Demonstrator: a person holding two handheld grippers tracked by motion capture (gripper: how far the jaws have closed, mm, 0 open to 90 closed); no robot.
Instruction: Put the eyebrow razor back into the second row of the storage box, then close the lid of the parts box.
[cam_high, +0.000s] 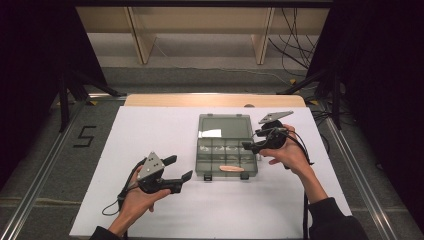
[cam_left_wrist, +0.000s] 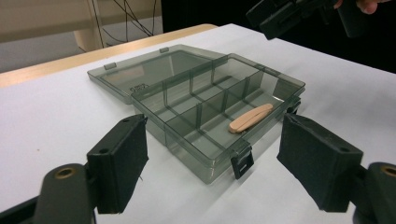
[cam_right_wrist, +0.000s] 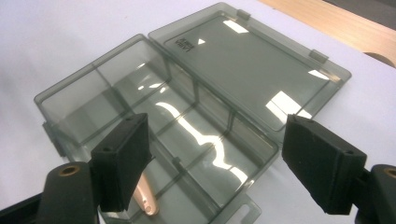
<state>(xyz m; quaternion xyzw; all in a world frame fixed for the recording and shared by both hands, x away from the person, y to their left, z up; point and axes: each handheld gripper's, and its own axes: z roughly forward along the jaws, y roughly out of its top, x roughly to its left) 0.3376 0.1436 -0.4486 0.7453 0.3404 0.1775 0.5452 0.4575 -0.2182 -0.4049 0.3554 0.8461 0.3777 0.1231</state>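
Working at a counter (cam_high: 150, 210) covered with a white sheet, I see bare wood along its far edge, a grey floor with a black "5" (cam_high: 85, 136) taped to the left, dark curtains at both sides and pale wooden shelving legs beyond.

The high view shows both my hands: the left gripper (cam_high: 181, 168) near the left of the smoky plastic box (cam_high: 226, 145), the right gripper (cam_high: 251, 139) at the box's right side. The box lies open, its lid (cam_high: 224, 126) flat on the far side.

The left gripper view shows the box's front latches and a pinkish clip (cam_left_wrist: 250, 117) lying in a near compartment, towards the right. The right gripper view looks down into the compartments from the side, with the clip's end (cam_right_wrist: 146, 200) just beside one of my jaws at the bottom.

My left jaws stand wide apart with nothing between them, the box just ahead. My right jaws are also apart, hanging over the box, gripping nothing.
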